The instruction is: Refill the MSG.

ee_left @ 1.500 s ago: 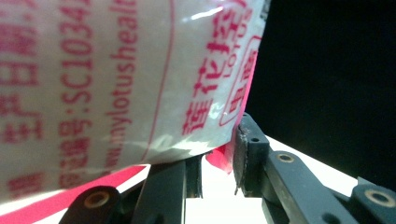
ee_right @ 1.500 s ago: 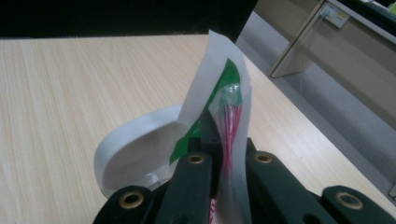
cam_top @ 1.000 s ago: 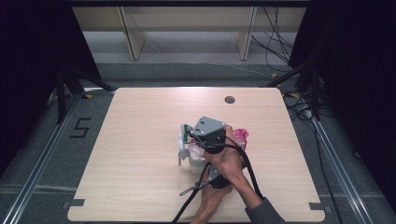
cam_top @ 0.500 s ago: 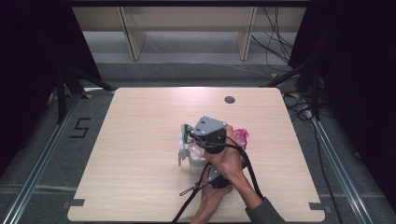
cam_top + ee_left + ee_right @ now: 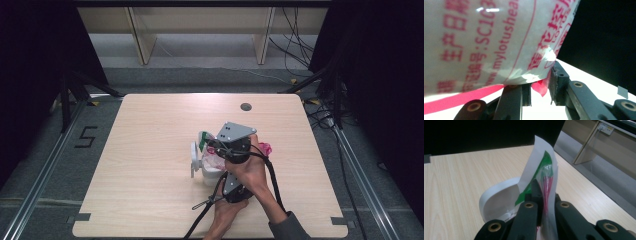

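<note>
White plastic packaging printed with pink-red lettering [image 5: 212,161] sits near the middle of the pale wooden table [image 5: 150,150] in the high view, just beside a crumpled pink wrapper [image 5: 265,148]. Both of the person's hands meet over it there: the right gripper [image 5: 220,145], topped by its grey three-cornered plate, reaches in from above the left gripper [image 5: 227,186], which lies lower and nearer the table's front edge. In the left gripper view the printed packaging [image 5: 494,42] looms large and close, and its pink lower corner hangs between the black jaws, which stand a little apart; whether they press on it I cannot tell. In the right gripper view the jaws are drawn together, clamped on a thin white-and-green sachet [image 5: 541,177] standing upright, with a white curved plastic piece [image 5: 499,200] just behind it.
</note>
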`<state>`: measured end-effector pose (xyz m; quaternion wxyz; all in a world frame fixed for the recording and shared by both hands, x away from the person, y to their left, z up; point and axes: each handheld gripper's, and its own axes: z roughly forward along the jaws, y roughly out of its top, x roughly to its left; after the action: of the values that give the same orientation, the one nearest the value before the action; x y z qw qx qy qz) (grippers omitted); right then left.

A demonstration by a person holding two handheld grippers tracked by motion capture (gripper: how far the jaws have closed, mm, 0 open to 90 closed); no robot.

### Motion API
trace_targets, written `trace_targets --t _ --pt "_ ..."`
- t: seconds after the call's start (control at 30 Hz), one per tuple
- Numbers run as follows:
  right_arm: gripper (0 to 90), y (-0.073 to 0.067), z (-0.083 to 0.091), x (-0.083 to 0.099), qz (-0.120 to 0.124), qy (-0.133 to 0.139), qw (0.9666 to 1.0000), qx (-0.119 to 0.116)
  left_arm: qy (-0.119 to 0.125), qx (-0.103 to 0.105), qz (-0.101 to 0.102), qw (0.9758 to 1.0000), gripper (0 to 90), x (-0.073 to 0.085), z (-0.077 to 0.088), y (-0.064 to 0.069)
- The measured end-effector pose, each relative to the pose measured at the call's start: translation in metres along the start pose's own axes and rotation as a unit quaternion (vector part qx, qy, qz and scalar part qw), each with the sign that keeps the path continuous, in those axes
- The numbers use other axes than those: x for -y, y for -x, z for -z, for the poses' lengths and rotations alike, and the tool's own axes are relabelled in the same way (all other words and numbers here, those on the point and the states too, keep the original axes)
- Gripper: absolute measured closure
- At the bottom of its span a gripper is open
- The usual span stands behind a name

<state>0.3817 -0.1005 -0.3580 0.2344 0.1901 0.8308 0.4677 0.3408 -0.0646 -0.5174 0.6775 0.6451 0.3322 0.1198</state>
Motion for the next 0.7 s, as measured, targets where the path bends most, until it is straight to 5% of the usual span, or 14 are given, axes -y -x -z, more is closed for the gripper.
trace_targets --t 0.13,0.17,0.7 --pt "90.0 0.003 0.003 0.001 -0.002 0.005 1.0 -0.003 -0.001 0.001 -0.002 1.0 73.2 0.001 0.0 0.0" --pt "90.0 0.004 0.006 0.002 -0.005 0.004 0.9999 -0.009 -0.035 -0.006 -0.039 0.9986 72.7 0.0 0.004 -0.005" --pt "90.0 0.018 0.024 0.007 -0.046 0.041 0.998 -0.017 -0.062 -0.019 -0.046 0.9968 68.5 0.002 0.009 -0.004"
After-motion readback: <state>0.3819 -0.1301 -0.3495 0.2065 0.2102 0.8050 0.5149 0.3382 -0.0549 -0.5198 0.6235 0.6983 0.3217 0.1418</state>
